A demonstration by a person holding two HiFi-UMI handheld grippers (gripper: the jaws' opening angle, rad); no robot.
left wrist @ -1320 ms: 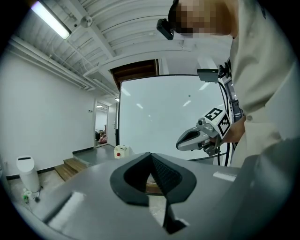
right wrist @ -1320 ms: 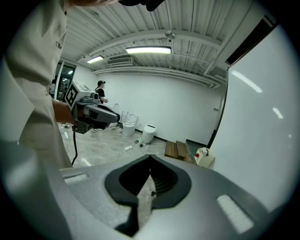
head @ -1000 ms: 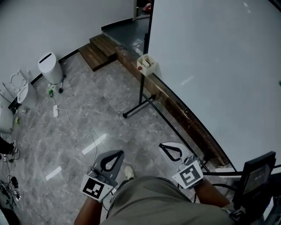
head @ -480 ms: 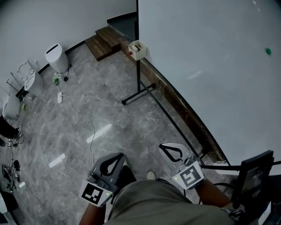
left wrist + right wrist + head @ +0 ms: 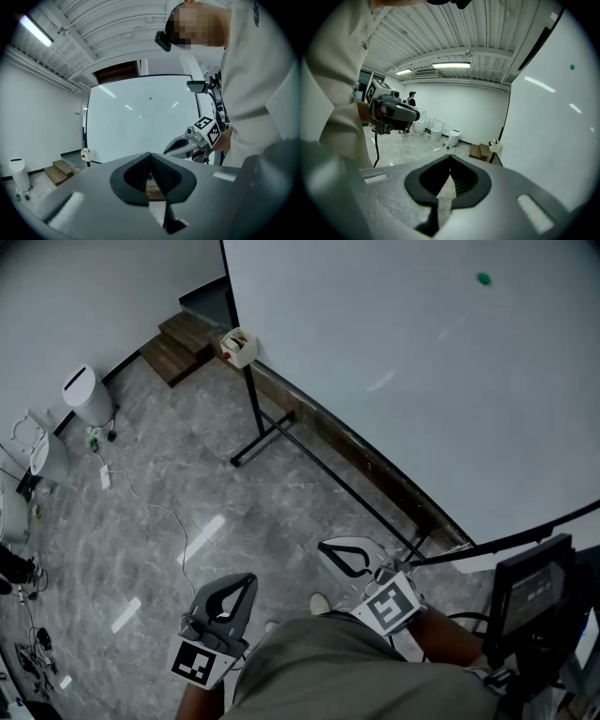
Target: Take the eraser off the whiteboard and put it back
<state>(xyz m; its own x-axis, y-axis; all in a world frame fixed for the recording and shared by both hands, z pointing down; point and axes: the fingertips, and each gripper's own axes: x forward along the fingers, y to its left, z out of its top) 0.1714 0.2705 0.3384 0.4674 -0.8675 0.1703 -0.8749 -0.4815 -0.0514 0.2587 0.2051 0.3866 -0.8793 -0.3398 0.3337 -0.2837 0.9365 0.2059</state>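
Observation:
A large whiteboard [image 5: 422, 381] on a black stand fills the right of the head view, with a small green dot [image 5: 483, 278] high on it. A small cream box [image 5: 237, 346] with a red spot hangs at its lower left corner. I see no eraser I can be sure of. My left gripper [image 5: 246, 577] and right gripper [image 5: 324, 547] are held low over the floor, short of the board, both shut and empty. The left gripper view looks past shut jaws [image 5: 150, 155] at the board [image 5: 140, 122] and the right gripper [image 5: 176, 145]. In the right gripper view the jaws [image 5: 450, 157] are shut.
The board's stand foot [image 5: 267, 432] and a wooden beam [image 5: 375, 470] lie on the grey stone floor below it. Wooden steps [image 5: 183, 341], a white bin [image 5: 86, 396], toilets [image 5: 37, 451] and a floor cable [image 5: 155, 507] are on the left. A dark screen [image 5: 530, 592] stands at my right.
The person has moved along the board: its left edge and the cream box slid left in view, and the green dot came further into view. Both grippers stay shut.

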